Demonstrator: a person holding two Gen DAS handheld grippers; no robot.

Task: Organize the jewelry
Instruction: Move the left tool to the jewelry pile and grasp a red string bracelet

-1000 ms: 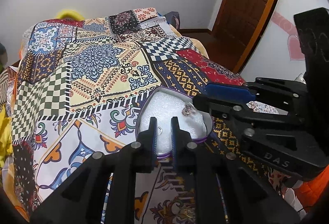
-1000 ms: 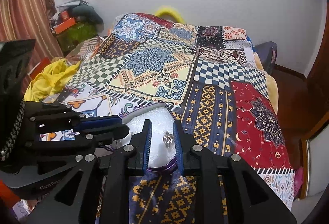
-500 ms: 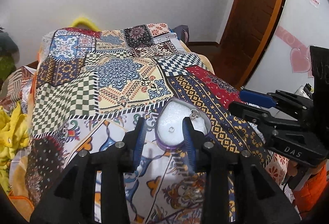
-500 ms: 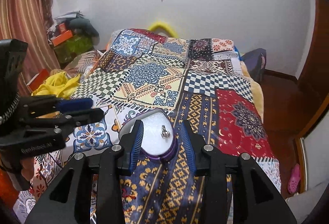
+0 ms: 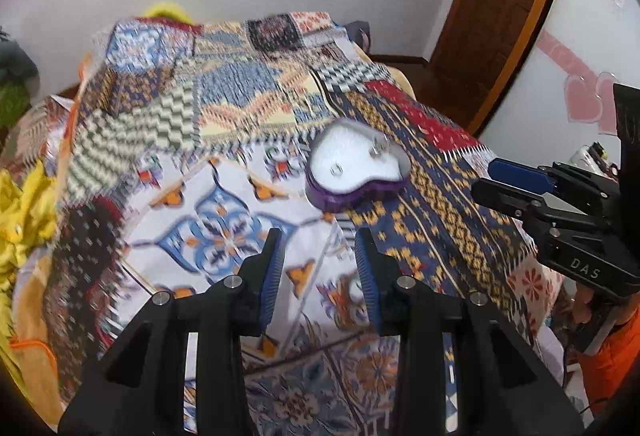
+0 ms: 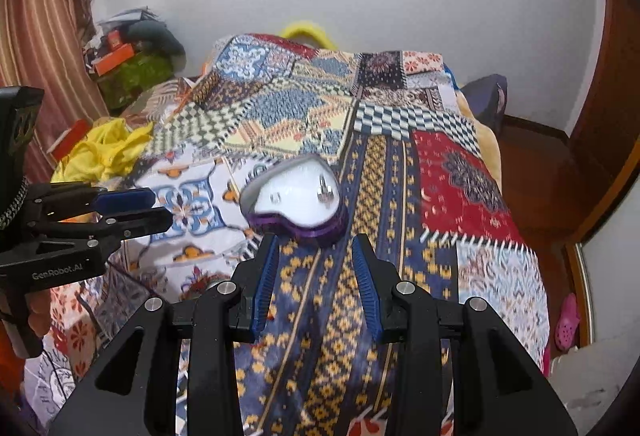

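box [image 5: 352, 191] holds two rings | pink shoe [image 6: 568, 320] only in right view

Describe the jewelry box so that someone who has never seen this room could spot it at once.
Look at the bed covered by the patchwork quilt. Near its middle, just ahead of the open right gripper, sits the heart-shaped box. It alone is plain among the busy patterns: purple sides, a white padded inside, and two small silver pieces on the padding.
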